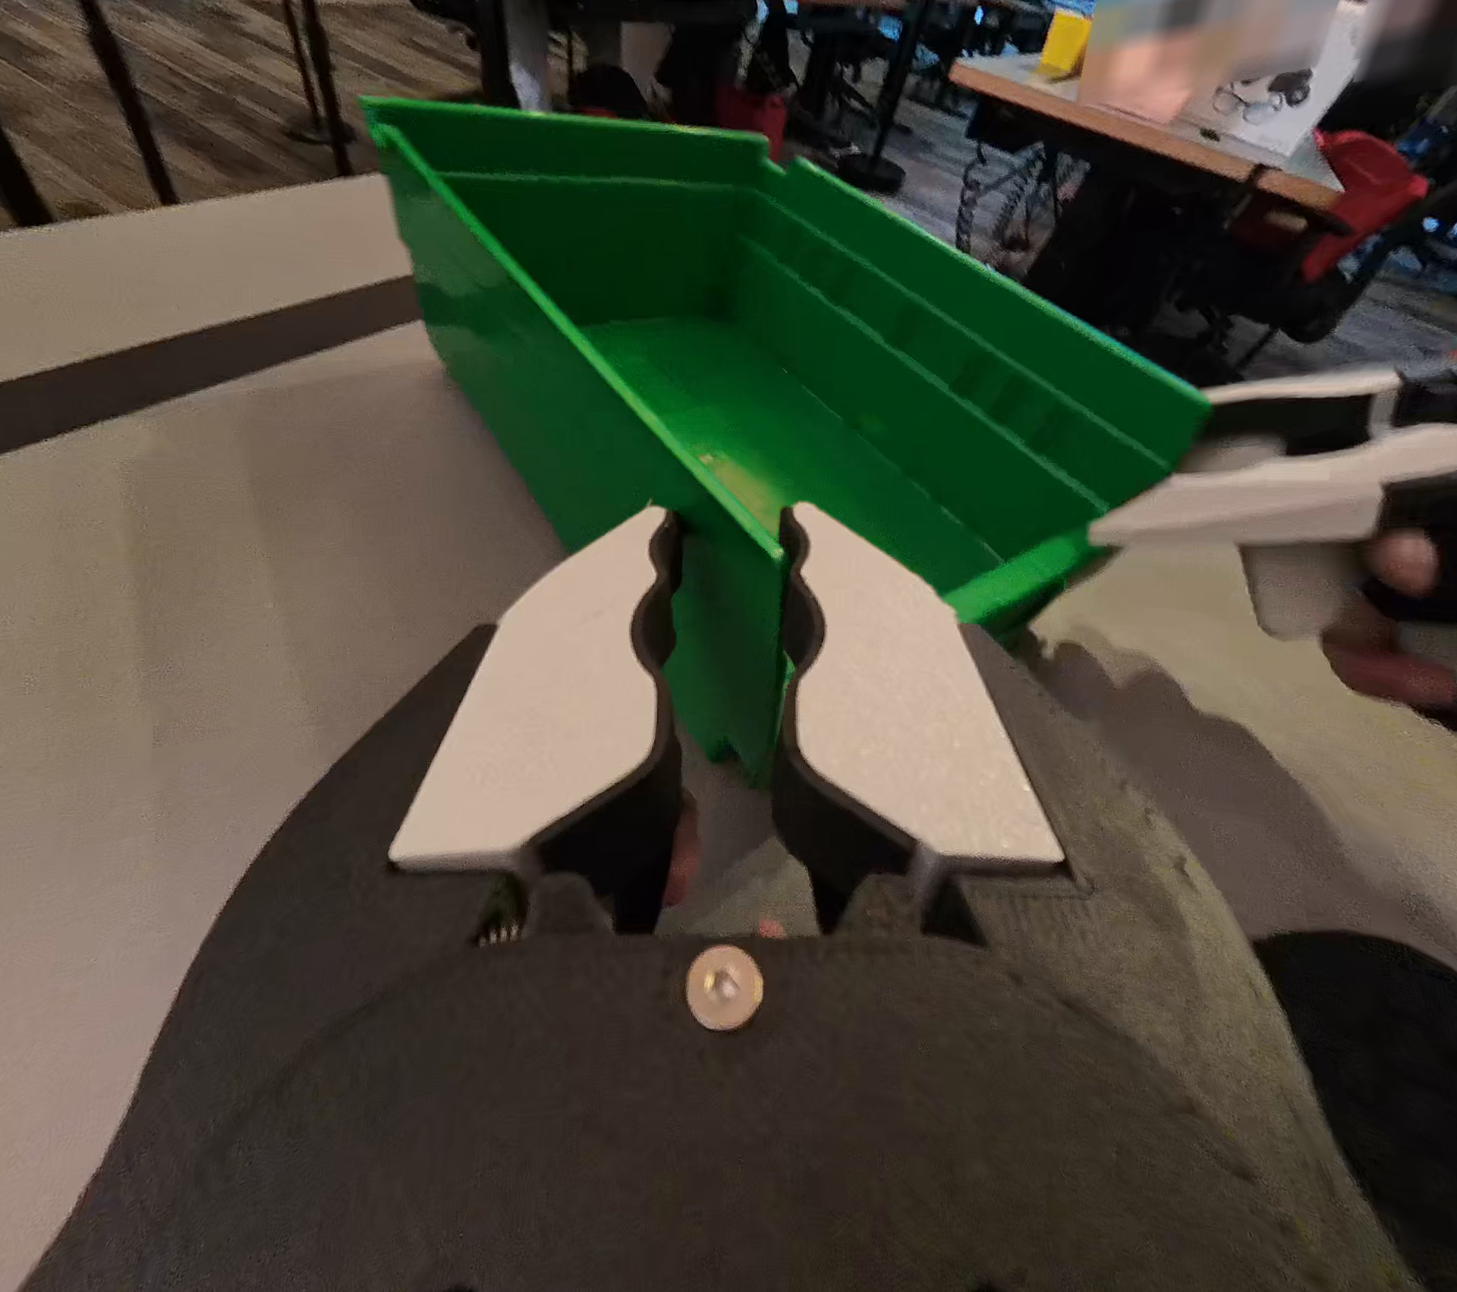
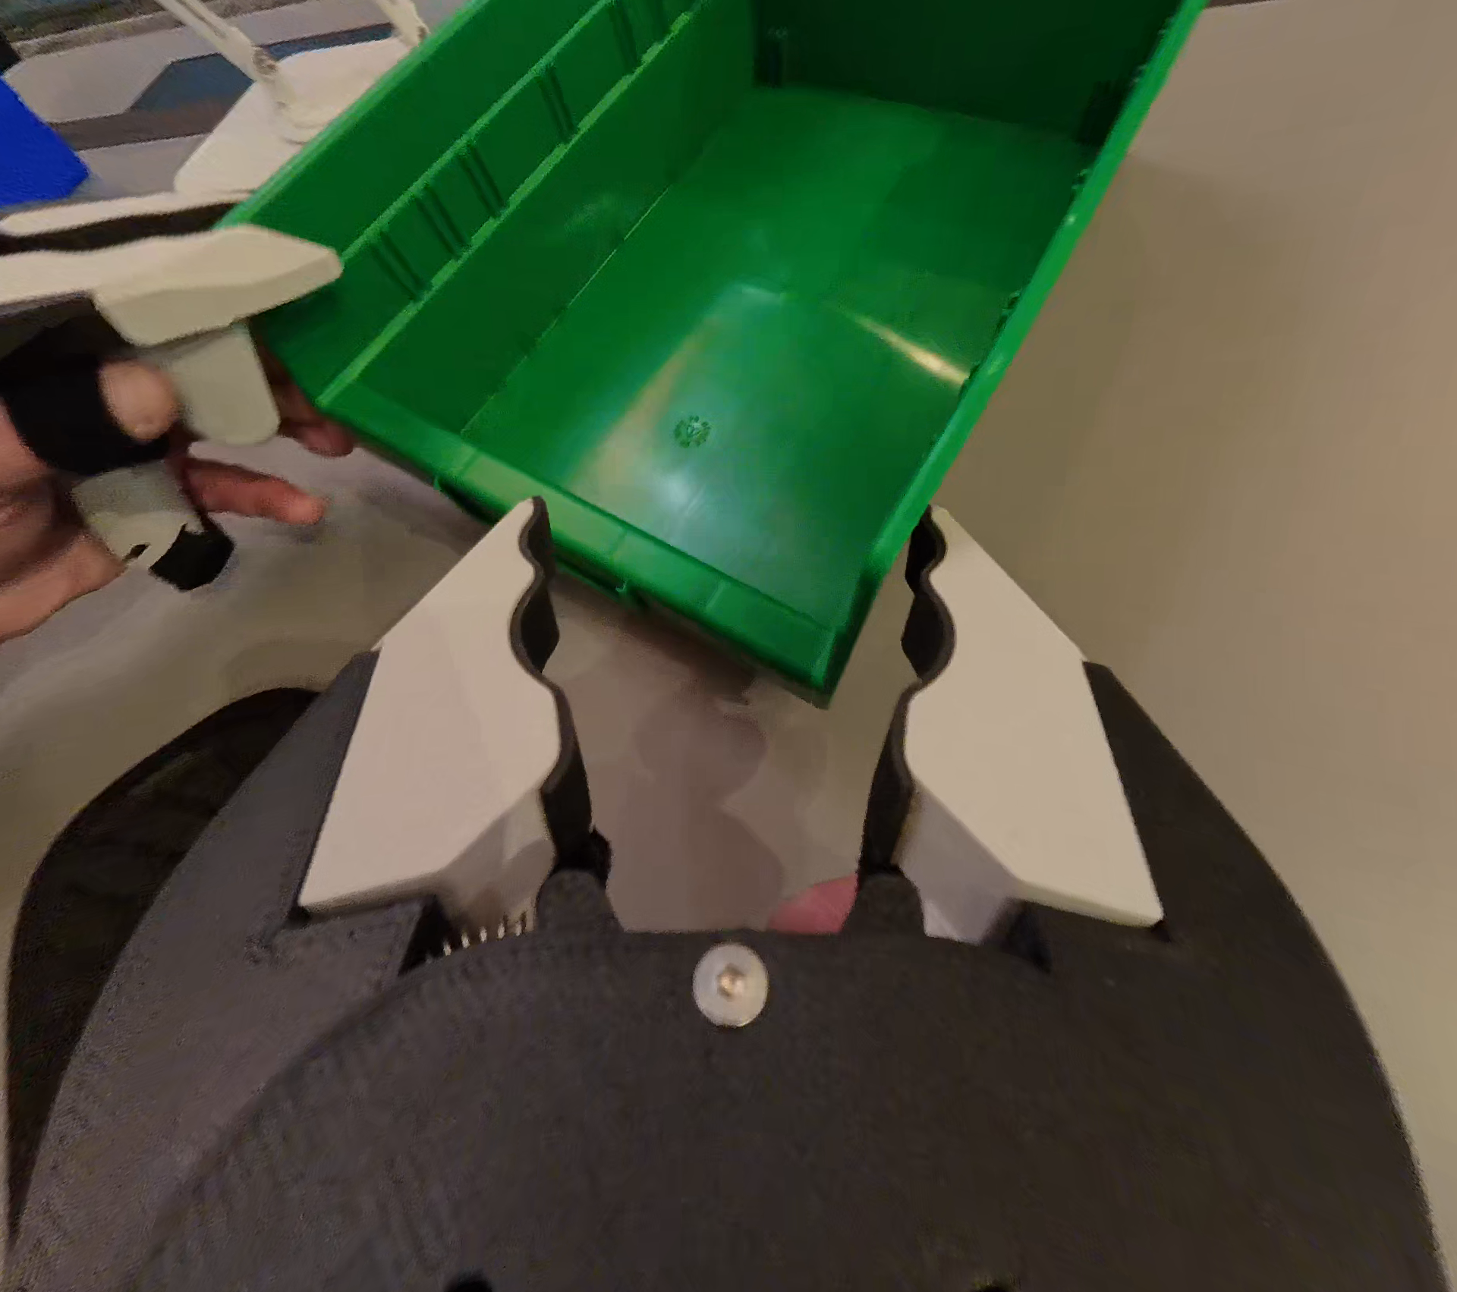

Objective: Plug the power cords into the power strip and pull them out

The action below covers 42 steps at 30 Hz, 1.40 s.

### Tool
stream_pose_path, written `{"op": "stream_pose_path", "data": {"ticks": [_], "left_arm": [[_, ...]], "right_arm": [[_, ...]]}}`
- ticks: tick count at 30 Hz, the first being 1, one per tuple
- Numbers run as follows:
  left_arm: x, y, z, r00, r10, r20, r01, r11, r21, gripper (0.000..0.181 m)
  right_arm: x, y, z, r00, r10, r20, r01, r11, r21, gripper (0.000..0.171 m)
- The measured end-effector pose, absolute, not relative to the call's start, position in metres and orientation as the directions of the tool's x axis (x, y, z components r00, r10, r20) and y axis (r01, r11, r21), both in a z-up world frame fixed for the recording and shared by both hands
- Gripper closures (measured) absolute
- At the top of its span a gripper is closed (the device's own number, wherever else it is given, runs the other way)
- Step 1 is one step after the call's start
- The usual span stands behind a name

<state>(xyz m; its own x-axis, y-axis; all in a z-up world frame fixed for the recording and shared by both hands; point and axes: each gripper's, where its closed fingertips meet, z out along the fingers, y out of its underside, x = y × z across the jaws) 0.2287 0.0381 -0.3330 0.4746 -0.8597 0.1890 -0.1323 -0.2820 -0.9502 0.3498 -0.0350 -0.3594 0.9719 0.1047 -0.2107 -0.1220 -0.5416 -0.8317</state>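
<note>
Claw on my left [image 1: 729,521] is sitting narrow, its two pads pressing from either side on the near end wall of the green bin [image 1: 512,387], close to that wall's left corner. I am reading that as a pinch on the plastic, not a hover. Claw on my right [image 2: 733,513] is standing wide. Its fingers are straddling the bin's other near corner, one finger just outside the right side wall and the other against the low front lip. It is not squeezing anything that I can see.

Moving outward, the bin is resting or tipping on the pale counter [image 1: 236,584], near the counter's far edge, where a dark strip is running across. Whether its base is flat down or slightly raised I cannot tell, because both views are smearing with motion. The bin is showing bare inside.

Neither the power cords nor the power strip is showing in either view, so I cannot say where they are lying. My judgement is that I am handling the bin itself, shifting it or setting it aside, and that the plugging step is not in hand.

For the next move, I am thinking the bin needs settling flat before the left claw lets go. Both claws would then need turning toward wherever the strip and cords are lying, so I can find a plug to pick up.
</note>
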Motion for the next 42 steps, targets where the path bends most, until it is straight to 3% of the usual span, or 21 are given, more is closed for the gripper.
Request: {"op": "stream_pose_path", "data": {"ticks": [11,30,36,42], "left_arm": [[0.294,0.021,-0.339,0.374,-0.875,0.307,-0.162,-0.388,-0.907,0.137],[0.357,0.061,-0.338,0.435,-0.828,0.354,-0.087,-0.43,-0.899,0.135],[0.347,0.051,-0.319,0.379,-0.883,0.277,-0.119,-0.344,-0.931,0.109],[0.275,0.061,-0.283,0.417,-0.897,0.147,-0.151,-0.228,-0.962,0.088]], "right_arm": [[0.442,0.013,-0.362,0.991,0.03,-0.134,-0.096,-0.543,-0.834,0.098],[0.514,0.074,-0.362,0.993,-0.009,-0.116,-0.105,-0.515,-0.851,0.105],[0.527,0.058,-0.34,0.992,-0.087,-0.093,-0.122,-0.448,-0.886,0.081],[0.478,0.024,-0.285,0.996,0.034,0.085,0.092,-0.385,-0.918,0.071]]}}
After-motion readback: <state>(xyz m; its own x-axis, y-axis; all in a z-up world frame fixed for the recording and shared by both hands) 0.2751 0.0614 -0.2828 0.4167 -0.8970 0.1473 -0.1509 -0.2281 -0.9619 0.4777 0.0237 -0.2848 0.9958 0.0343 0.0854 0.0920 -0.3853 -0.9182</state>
